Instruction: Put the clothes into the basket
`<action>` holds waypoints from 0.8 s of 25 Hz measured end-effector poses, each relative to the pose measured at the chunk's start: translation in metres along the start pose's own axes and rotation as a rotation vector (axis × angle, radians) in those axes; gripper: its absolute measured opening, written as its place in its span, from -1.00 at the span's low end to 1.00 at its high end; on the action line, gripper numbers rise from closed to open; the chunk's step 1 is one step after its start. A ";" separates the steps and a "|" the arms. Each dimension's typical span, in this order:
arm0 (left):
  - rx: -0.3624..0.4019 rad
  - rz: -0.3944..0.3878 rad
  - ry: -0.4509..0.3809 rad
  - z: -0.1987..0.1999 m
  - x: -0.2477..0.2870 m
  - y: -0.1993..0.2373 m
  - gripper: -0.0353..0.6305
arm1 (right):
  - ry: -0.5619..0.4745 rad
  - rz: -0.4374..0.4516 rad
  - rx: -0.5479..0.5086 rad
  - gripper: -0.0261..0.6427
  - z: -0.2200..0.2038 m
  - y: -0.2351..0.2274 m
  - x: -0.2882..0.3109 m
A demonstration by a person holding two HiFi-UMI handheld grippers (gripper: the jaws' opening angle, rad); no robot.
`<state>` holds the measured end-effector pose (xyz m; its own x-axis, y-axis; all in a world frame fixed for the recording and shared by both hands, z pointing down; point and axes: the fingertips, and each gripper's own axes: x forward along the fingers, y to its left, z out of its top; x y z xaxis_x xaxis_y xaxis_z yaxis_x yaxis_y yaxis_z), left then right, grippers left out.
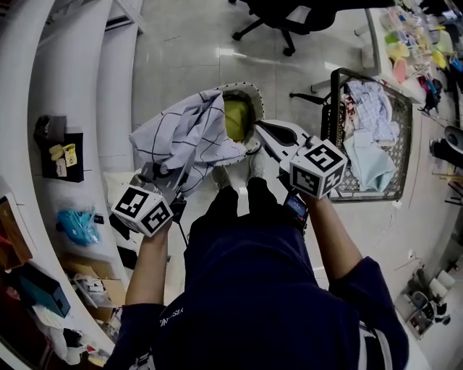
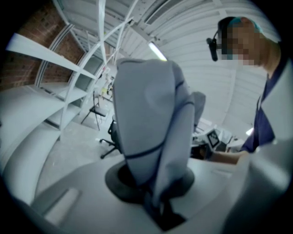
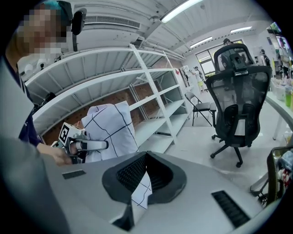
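A white cloth with a dark grid (image 1: pixel 192 137) hangs spread between my two grippers at waist height. My left gripper (image 1: pixel 163 172) is shut on one edge, and in the left gripper view the cloth (image 2: pixel 151 119) rises in a tall fold from the closed jaws (image 2: pixel 154 196). My right gripper (image 1: pixel 262 130) is shut on another corner (image 3: pixel 139 189), pinched between its ribbed pads. A round white-rimmed basket (image 1: pixel 249 92) with something yellow-green (image 1: pixel 236 119) inside stands on the floor just beyond the cloth. A black wire basket (image 1: pixel 334 101) holding several clothes stands to the right.
White shelving (image 1: pixel 65 108) curves along the left, with boxes and small items on it. A black office chair (image 1: pixel 289 18) stands further off on the tiled floor, and appears as the chair (image 3: pixel 238 105) in the right gripper view. A cluttered table (image 1: pixel 412 43) is at the upper right.
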<state>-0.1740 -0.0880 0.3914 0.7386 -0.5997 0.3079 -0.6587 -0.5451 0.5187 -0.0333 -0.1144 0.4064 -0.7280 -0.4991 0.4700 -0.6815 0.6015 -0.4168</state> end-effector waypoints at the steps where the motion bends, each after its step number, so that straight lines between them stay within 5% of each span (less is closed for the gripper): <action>1: -0.007 0.007 0.004 -0.003 0.003 0.001 -0.73 | 0.009 0.005 -0.002 -0.90 -0.003 -0.004 0.002; 20: -0.079 0.185 0.148 -0.091 0.091 0.040 -0.73 | 0.164 0.085 0.009 -0.90 -0.061 -0.078 0.029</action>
<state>-0.1198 -0.1110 0.5133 0.6236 -0.5890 0.5140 -0.7755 -0.3831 0.5019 0.0031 -0.1373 0.5000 -0.7617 -0.3375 0.5531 -0.6189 0.6317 -0.4668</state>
